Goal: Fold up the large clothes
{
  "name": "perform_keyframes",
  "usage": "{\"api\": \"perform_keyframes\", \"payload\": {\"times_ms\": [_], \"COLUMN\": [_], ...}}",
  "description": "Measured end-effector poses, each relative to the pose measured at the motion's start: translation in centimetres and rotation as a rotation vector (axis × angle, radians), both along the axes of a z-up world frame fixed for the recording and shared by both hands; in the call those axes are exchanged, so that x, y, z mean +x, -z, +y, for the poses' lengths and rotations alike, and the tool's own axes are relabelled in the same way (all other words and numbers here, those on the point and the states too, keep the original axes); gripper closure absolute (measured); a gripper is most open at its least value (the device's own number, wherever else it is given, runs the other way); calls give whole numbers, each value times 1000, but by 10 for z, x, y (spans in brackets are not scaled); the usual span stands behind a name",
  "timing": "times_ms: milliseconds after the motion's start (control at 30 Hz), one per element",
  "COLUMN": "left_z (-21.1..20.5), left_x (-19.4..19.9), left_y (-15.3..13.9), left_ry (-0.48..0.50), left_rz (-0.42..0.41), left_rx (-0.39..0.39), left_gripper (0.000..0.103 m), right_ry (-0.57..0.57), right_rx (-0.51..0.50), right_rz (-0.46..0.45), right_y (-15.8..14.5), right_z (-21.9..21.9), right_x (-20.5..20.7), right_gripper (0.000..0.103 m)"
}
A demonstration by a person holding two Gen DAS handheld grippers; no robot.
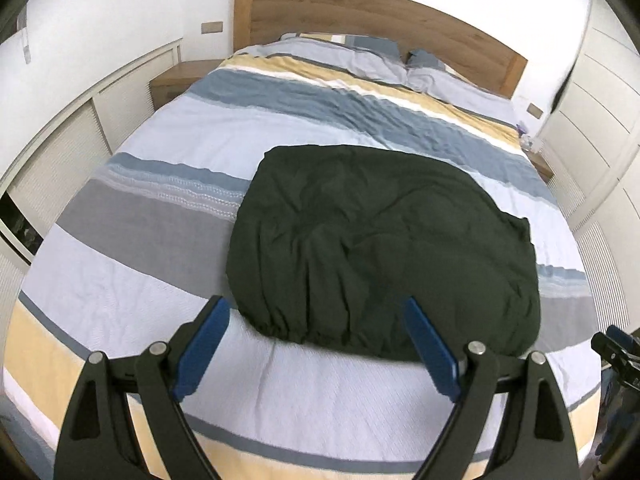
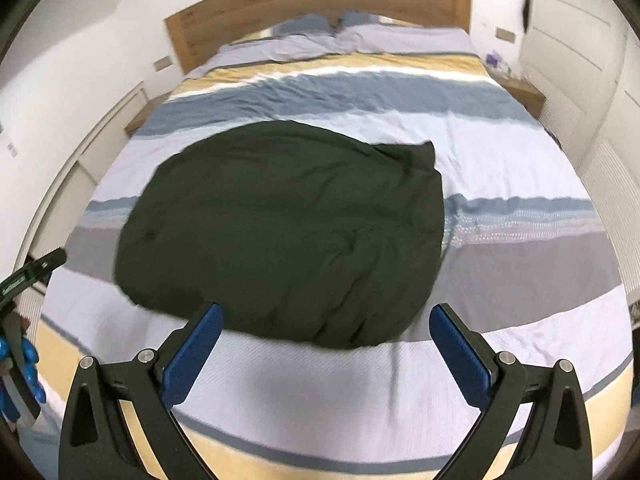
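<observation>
From my two wrist views I see a dark green garment lying folded into a rounded, creased bundle on a striped duvet, toward the near end of the bed and slightly to the right of its centre line in the left wrist view. One loose corner of the bundle points toward the wooden headboard. My left gripper is held above the near edge of the bundle with its jaws spread wide; its blue pads touch nothing and grip nothing. My right gripper is likewise above the near edge, jaws spread wide and empty, with the blue pads clear of the fabric. Two pillows lie against the headboard. White cupboard doors stand to the right of the bed.
</observation>
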State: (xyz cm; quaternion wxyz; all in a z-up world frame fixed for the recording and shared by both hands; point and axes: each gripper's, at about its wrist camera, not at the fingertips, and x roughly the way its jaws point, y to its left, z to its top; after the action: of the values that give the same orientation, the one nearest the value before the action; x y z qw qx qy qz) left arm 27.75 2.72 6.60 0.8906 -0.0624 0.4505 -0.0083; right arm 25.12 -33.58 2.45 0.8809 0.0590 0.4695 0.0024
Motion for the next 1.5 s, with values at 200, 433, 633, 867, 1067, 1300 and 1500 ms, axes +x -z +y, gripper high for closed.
{"api": "perform_keyframes", "payload": {"times_ms": [200,433,633,867,1067,1300,1500], "left_z": [-15,-28,-39,-32,-26,-21,-24], "left_x": [-21,-37,-56,-79,-92,-100,-102], "left_y": [-19,-43,-63,-73,-76,-74,-69], "left_ry": [67,98,157,148,107,93,115], "left_rz": [-7,-40,-71,-87,-100,-102,-93], "left_rx": [43,17,42,90,139,136,144], "left_gripper": [13,13,13,13,13,13,13], "right_ry": [-32,-34,6,-23,-92,-131,-130], "right_rx": [-29,-83,-103,-117,-149,-184,-195], "right_rz": [-28,-64,-105,-145,-170,-197,-194], "right_y": [-27,-58,-76,-85,-88,-92,-89], "right_z": [9,3,-5,8,33,52,59], "right_x": [-29,-60,-79,-85,-87,-95,-100], "right_gripper": [1,1,1,1,1,1,1]}}
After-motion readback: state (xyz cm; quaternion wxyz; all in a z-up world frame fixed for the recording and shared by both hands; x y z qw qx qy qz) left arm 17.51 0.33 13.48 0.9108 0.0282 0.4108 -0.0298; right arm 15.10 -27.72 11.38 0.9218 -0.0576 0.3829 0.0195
